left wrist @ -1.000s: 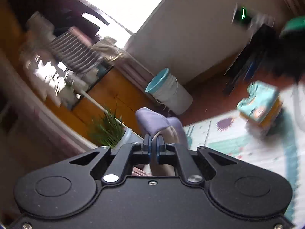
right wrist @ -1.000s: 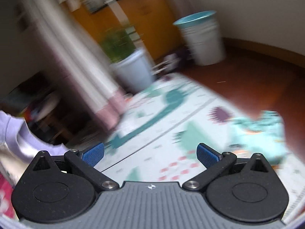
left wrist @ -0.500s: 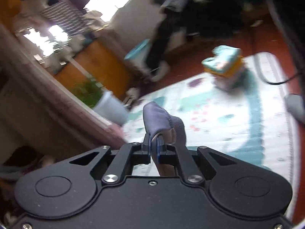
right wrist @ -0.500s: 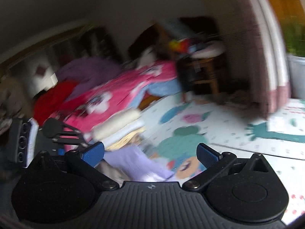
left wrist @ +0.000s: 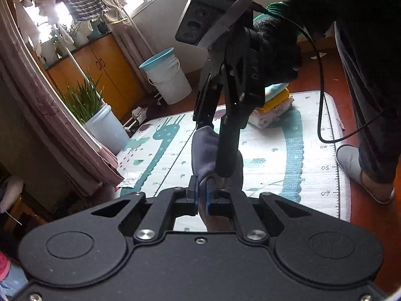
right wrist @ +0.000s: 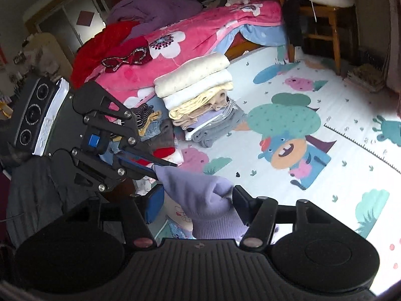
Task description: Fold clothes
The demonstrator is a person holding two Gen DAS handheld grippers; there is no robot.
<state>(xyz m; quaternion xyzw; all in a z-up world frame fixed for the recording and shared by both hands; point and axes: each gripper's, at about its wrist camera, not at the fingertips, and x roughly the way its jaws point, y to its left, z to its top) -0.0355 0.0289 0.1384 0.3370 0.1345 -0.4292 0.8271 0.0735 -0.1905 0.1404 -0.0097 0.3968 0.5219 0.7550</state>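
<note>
Purple garment is up in the air between my two tongs, over the play mat, not laid flat yet. My read on progress: some clothes already done. There's a folded stack ahead of the right tongs near the pink blanket, and another folded pile beyond the left tongs, partly hidden behind the other tool. This purple piece is unfolded and bunched, so its whole fold is left; looks like I'm only getting a second grip on it.

Left tongs: pinched nearly closed on a purple edge, cloth rising up out of the narrow gap. In the right view the same left tongs grip the garment's upper corner.

Right tongs: jaws partway open, about the width of the cloth bunch sitting between them. One pad looks to touch the fabric, the other sits just beside it; not clamped as far as I can tell. In the left view the right tongs come down onto the garment just ahead of my left pads.
</note>
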